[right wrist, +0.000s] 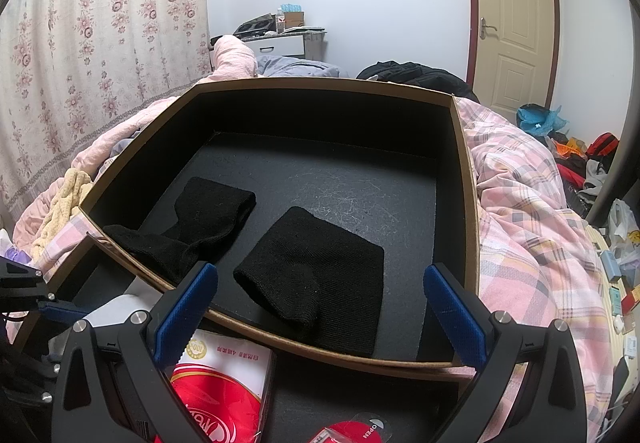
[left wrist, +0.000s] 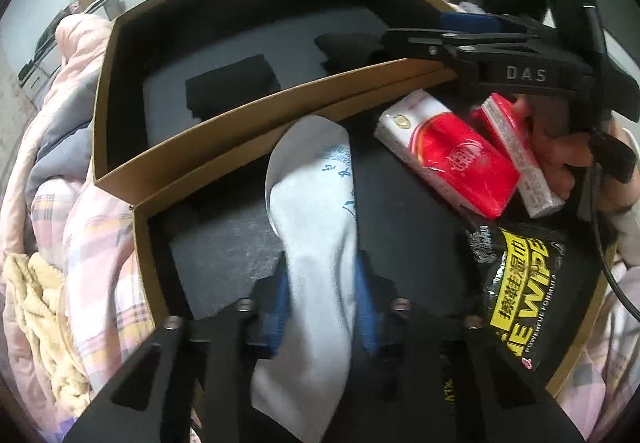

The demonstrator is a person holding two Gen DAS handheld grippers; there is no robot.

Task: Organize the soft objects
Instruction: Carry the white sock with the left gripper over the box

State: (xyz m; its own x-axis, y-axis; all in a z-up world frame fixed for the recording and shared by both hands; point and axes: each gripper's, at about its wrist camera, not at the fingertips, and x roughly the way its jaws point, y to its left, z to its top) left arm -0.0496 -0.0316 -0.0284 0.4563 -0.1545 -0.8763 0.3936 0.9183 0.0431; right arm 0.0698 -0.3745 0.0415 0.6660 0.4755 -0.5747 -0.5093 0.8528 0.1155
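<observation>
Bedroom boxes (right wrist: 466, 179): two black socks (right wrist: 320, 271), left hand-held gripper (left wrist: 320, 307) clamping one white sock (left wrist: 316, 211), right hand-held gripper (right wrist: 320, 307) wide.

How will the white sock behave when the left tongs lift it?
The sock is thin knit, so it will probably droop from the left tongs, which are shut on one end. Likely light. Its far end may drag over the box floor.

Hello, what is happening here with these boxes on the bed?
A person is sorting soft things with two handheld claws. The left claw is shut on a white sock in the near box, beside tissue packs and a wipes pack. The right claw hangs open, holding nothing, over the far box, where two black socks lie.
</observation>
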